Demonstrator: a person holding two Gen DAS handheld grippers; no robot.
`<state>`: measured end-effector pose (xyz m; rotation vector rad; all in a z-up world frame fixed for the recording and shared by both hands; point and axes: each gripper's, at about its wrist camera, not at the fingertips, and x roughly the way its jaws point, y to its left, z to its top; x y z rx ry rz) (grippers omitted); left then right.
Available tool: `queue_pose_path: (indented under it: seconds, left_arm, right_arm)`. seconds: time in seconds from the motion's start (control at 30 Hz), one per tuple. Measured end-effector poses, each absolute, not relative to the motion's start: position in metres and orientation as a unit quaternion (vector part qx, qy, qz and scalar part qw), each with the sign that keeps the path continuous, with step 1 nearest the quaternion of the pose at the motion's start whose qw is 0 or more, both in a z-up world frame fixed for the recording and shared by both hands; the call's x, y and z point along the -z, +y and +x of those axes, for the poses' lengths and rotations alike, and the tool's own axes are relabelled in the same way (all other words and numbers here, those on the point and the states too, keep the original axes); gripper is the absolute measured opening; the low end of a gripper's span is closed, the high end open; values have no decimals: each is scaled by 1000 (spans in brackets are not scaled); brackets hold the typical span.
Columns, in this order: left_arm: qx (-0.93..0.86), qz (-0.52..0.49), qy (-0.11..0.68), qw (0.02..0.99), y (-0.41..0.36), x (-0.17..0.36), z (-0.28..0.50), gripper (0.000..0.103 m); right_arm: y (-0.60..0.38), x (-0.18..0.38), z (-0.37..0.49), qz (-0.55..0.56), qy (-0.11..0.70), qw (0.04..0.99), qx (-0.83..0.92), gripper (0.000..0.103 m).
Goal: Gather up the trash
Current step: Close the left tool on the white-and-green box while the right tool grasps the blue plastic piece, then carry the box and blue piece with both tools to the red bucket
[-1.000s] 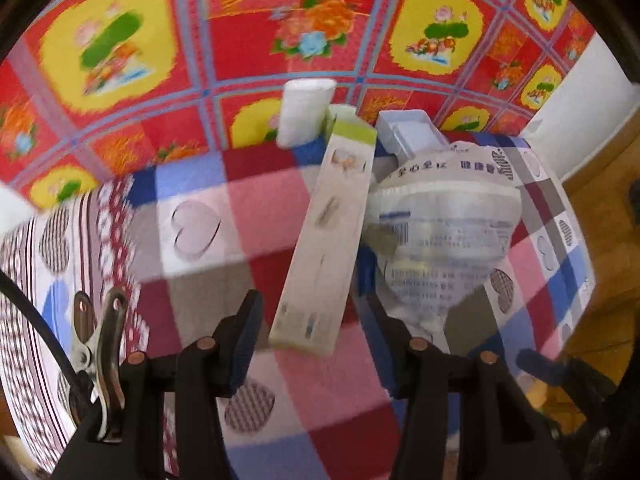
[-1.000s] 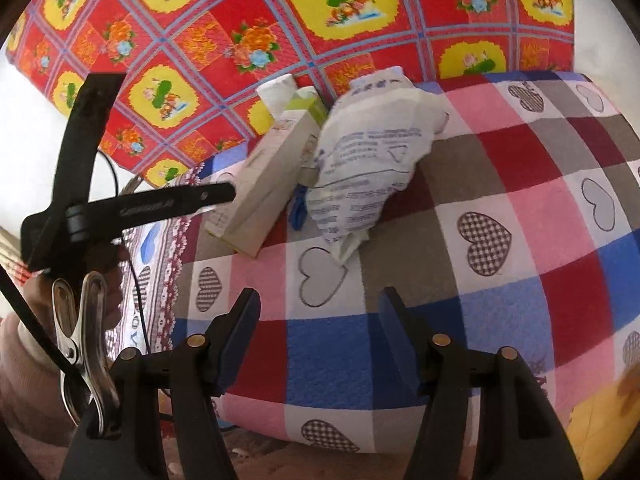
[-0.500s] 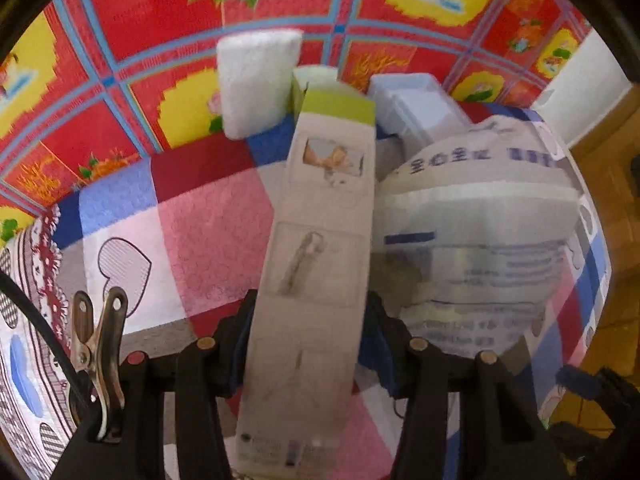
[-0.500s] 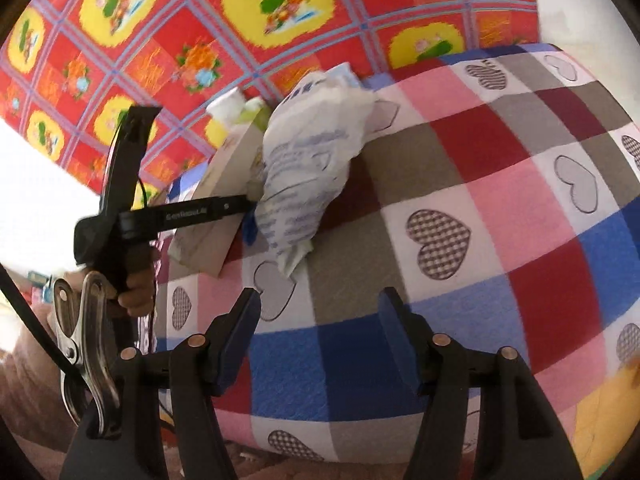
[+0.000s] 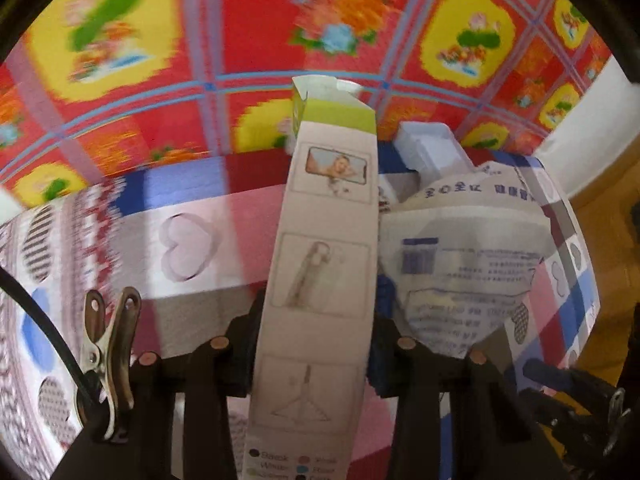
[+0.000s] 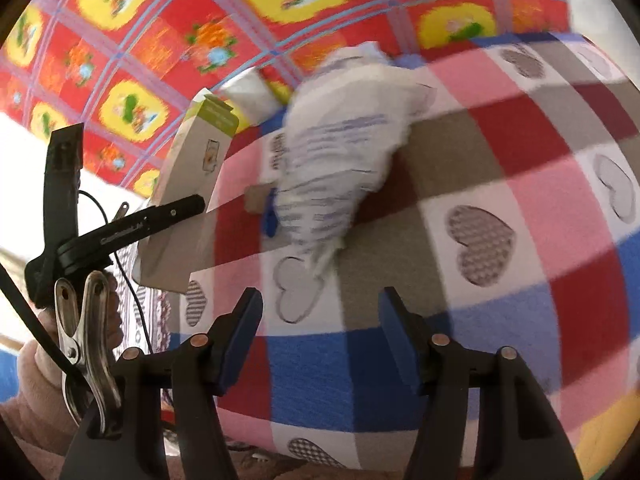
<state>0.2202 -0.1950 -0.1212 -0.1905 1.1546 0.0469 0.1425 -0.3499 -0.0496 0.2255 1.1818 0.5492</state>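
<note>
A long beige carton with a green end (image 5: pixel 324 280) runs up between the fingers of my left gripper (image 5: pixel 316 344), whose jaws are closing and pressing on its sides. In the right wrist view the carton (image 6: pixel 192 172) hangs tilted above the checked cloth's left edge, held by the left gripper (image 6: pixel 192 206). A crumpled white printed bag (image 5: pixel 468 264) lies just right of it. My right gripper (image 6: pixel 320 320) stands open over the cloth, nothing between its fingers, with the bag (image 6: pixel 340 160) ahead of it.
A small white box (image 5: pixel 428 148) and a white roll (image 6: pixel 250 94) lie at the back of the checked cloth (image 6: pixel 500 152). A blue item (image 6: pixel 270 220) pokes out under the bag. A red flowered cloth (image 5: pixel 240 40) lies behind. A hand in a pink sleeve (image 6: pixel 36 368) holds the left gripper.
The left gripper moved onto the carton and its fingers closed in on it; the carton now hangs tilted off the cloth. The right gripper drifted a little closer to the bag, still open.
</note>
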Motion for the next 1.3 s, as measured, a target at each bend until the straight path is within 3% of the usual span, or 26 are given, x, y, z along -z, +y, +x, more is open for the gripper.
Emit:
queue_pose_path:
  seconds: [0.17, 0.3, 0.4, 0.83, 0.97, 1.3]
  left_arm:
    - [-64, -110, 528, 840, -178, 109, 186, 42]
    - [-99, -117, 524, 838, -164, 108, 164, 42]
    - [-117, -142, 525, 831, -148, 110, 148, 42]
    - [-167, -201, 498, 827, -107, 109, 91, 42]
    - [-171, -206, 496, 826, -100, 107, 82, 42]
    - [-171, -215, 486, 830, -85, 102, 65, 42]
  right_arm:
    - [-309, 46, 142, 68, 544, 779, -303, 56]
    - [-276, 53, 146, 30, 549, 770, -323, 42]
    - [-254, 63, 156, 6, 546, 772, -325, 38]
    - [-222, 91, 194, -44, 528, 802, -274, 34]
    - [-215, 91, 194, -76, 515, 815, -254, 19]
    - [-219, 83, 184, -60, 519, 818, -242, 16]
